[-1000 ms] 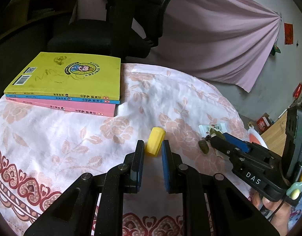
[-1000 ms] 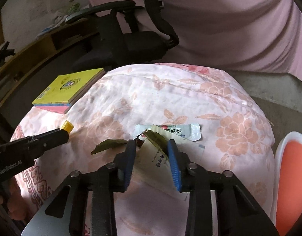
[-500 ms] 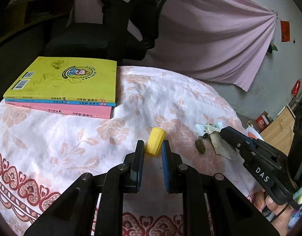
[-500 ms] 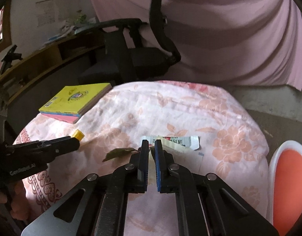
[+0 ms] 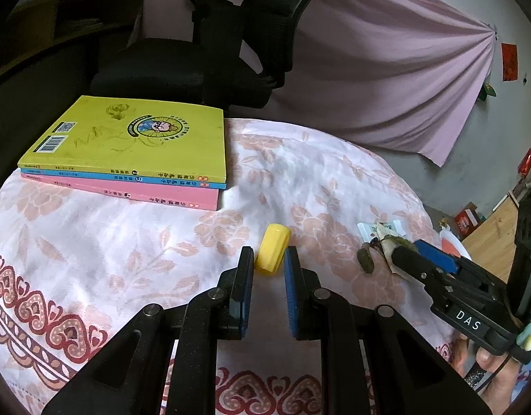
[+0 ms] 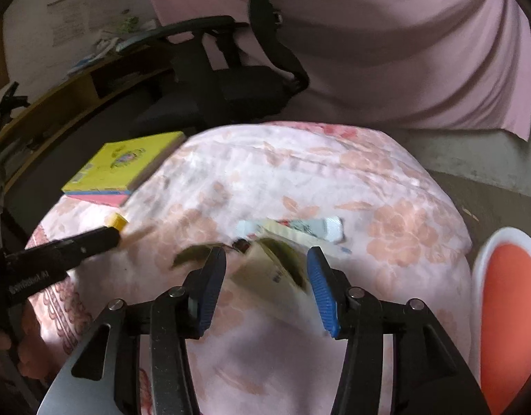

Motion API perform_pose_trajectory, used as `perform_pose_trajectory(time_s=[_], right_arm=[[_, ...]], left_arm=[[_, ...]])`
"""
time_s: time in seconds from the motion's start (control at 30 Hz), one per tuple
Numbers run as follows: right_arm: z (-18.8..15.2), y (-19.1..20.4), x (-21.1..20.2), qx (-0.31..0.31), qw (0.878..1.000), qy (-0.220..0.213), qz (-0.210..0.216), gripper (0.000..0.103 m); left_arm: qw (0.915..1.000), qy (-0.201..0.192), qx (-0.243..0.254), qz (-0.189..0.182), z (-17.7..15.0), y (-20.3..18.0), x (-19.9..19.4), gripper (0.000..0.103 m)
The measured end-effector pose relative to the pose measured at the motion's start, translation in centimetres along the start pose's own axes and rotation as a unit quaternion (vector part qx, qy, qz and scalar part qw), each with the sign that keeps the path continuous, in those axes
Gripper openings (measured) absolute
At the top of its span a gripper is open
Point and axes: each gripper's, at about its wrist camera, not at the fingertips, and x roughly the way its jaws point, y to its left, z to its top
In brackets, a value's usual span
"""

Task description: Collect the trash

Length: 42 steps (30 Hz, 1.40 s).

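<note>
My left gripper (image 5: 268,263) is shut on a small yellow cap (image 5: 272,254), its tips resting on the floral tablecloth (image 5: 127,242). My right gripper (image 6: 265,266) is open, its jaws wide apart around a pale paper wrapper (image 6: 275,269) with a green leaf on it. A white sachet (image 6: 300,228) lies just beyond, and a dark leaf (image 6: 192,254) lies to the left of the wrapper. In the left wrist view the right gripper (image 5: 407,256) sits over this trash pile (image 5: 379,238).
A stack of books, yellow on top (image 5: 134,138), lies at the far left of the table. A black office chair (image 5: 203,55) stands behind the table. An orange and white bin (image 6: 507,311) stands at the right beside the table. A pink curtain hangs behind.
My right gripper was shut on the wrapper half a second ago and has opened wide. My left gripper has stayed shut on the yellow cap.
</note>
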Motion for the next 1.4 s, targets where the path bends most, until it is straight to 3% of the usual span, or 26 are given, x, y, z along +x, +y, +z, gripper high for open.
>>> perform_pose_trajectory(time_s=[0.17,0.33,0.5,1.07,1.27,1.33,1.4], right_arm=[[-0.2,-1.3,0.6,0.022,0.999,0.024,-0.011,0.053],[-0.3,-0.6,1.5,0.015,0.999,0.039,0.003,0.076],[-0.4,-0.3,1.7,0.007,0.999,0.045,-0.022,0.077],[-1.4,-2.4,0.7,0.055,0.998,0.033,0.018,0.054],[-1.9,-3.0,-0.5,0.07,0.997,0.017,0.031,0.041],[-2.1,-2.6,-1.4,0.061,0.997,0.003,0.038,0.025],[-2.3,-1.9,-1.9,0.045,0.999,-0.002,0.031,0.023]], left_arm=[[1.0,0.002,0.0,0.0,0.0,0.0,0.0,0.014],[1.0,0.005,0.004,0.002,-0.1,-0.1,0.3,0.014],[1.0,0.006,0.001,-0.002,-0.1,0.0,0.4,0.014],[0.9998,0.006,0.015,-0.013,-0.2,-0.4,0.4,0.014],[0.9996,0.002,0.026,-0.014,-0.2,-0.8,0.3,0.014],[0.9993,-0.004,0.033,-0.014,-0.2,-1.1,0.2,0.014],[0.999,-0.009,0.039,-0.017,-0.2,-1.4,0.0,0.014]])
